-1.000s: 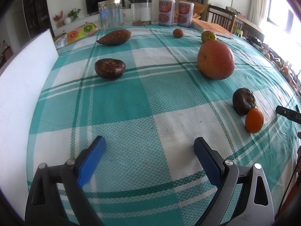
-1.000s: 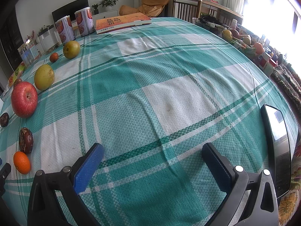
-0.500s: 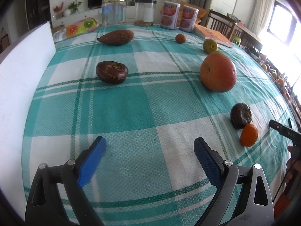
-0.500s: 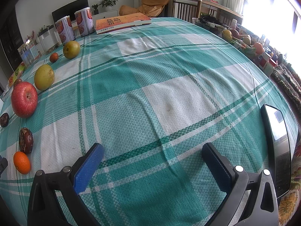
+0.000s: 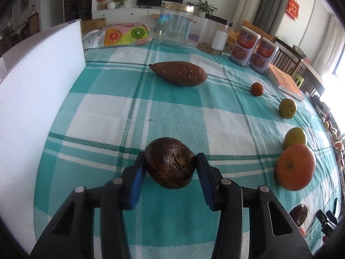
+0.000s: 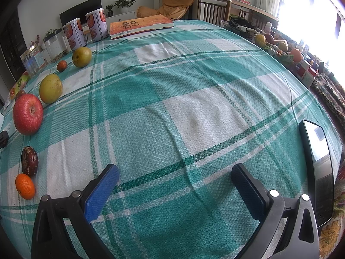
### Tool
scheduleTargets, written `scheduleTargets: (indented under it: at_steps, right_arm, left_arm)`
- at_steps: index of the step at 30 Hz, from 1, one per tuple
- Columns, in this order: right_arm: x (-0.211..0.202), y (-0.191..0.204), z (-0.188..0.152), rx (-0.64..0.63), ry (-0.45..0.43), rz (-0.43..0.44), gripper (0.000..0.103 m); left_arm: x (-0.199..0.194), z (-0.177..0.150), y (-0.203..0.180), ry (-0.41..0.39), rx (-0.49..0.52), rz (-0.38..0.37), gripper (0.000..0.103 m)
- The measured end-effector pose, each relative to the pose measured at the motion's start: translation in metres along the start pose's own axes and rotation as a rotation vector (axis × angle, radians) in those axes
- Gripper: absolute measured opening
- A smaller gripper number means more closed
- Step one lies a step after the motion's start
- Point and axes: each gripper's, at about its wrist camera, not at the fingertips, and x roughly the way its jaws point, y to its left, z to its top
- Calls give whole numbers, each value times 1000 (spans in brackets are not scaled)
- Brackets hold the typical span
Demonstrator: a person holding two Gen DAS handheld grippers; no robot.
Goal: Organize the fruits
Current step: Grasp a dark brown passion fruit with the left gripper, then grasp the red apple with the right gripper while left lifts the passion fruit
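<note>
My left gripper [image 5: 170, 161] is shut on a dark brown wrinkled fruit [image 5: 170, 165], with a blue pad on each side of it, low over the green checked cloth [image 5: 172, 116]. A sweet potato [image 5: 179, 73] lies farther back. To the right lie a large orange-red fruit [image 5: 295, 167], two yellow-green fruits [image 5: 295, 138] [image 5: 287, 108] and a small orange [image 5: 256, 89]. My right gripper [image 6: 174, 177] is open and empty over bare cloth. In the right wrist view a row at the left holds a red apple [image 6: 28, 113], a dark fruit [image 6: 29, 160] and a small orange [image 6: 25, 186].
A white board [image 5: 34, 99] stands along the left edge. Jars [image 5: 174, 24], two tins [image 5: 253, 49] and an orange book [image 5: 284, 82] stand at the back. A phone [image 6: 319, 159] lies at the right table edge. Another dark fruit [image 5: 298, 214] lies at lower right.
My left gripper has moved forward to the dark brown fruit and shut on it. My right gripper has stayed still and open.
</note>
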Motion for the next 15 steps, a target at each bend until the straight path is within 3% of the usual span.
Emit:
scheduleTargets:
  at_steps: [8,11,13,14,15]
  right_arm:
    - [0,0,0,0,0,0,103]
    - [0,0,0,0,0,0,103]
    - [0,0,0,0,0,0,103]
    - [0,0,0,0,0,0,103]
    - [0,0,0,0,0,0,103]
  left_arm:
    - [-63,-60,-11,128,101,-243,48]
    - [-68,-80,-14,118,168,-263,49]
    - [-63,-89,-12,132,194,-234,50]
    - [-66,-92,-11,101,199,-242,52]
    - [-68,-94,-10,91,203,-230,64]
